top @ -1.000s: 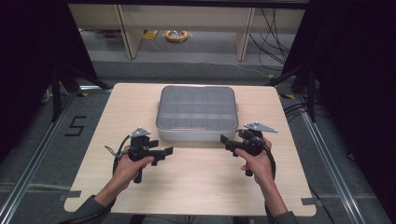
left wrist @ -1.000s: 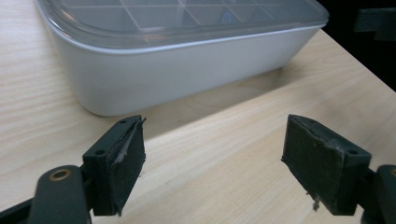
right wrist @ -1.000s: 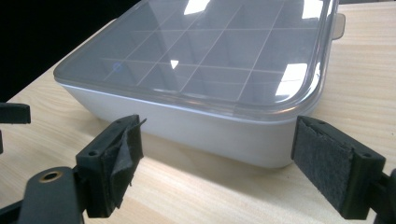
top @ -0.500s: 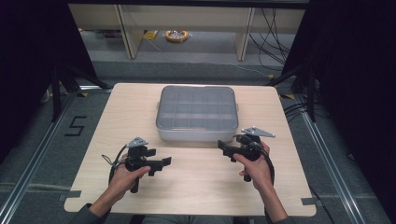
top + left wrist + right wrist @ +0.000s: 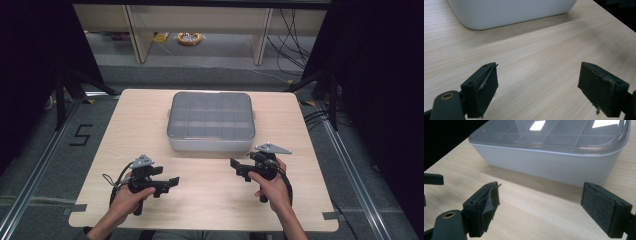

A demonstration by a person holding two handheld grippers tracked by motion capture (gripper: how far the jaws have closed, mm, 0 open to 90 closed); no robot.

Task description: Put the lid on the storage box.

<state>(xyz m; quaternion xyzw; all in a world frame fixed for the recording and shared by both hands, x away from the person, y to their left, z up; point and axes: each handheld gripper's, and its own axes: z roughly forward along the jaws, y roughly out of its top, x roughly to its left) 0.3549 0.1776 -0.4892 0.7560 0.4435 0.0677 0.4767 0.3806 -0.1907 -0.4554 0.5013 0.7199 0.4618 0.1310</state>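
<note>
Rounded-corner white plastic compartment box (image 5: 210, 125), clear gridded lid, on pale wood-grain tabletop (image 5: 130, 125). Near its front edge: left gripper (image 5: 167, 183), right gripper (image 5: 238, 168); both jaws open, empty, pads frayed.

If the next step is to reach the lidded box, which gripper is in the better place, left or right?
Probably the right gripper. In the high view it sits nearer the box, and its own view faces the box's front wall and lid. The left gripper is further back. Both are open and empty.
</note>
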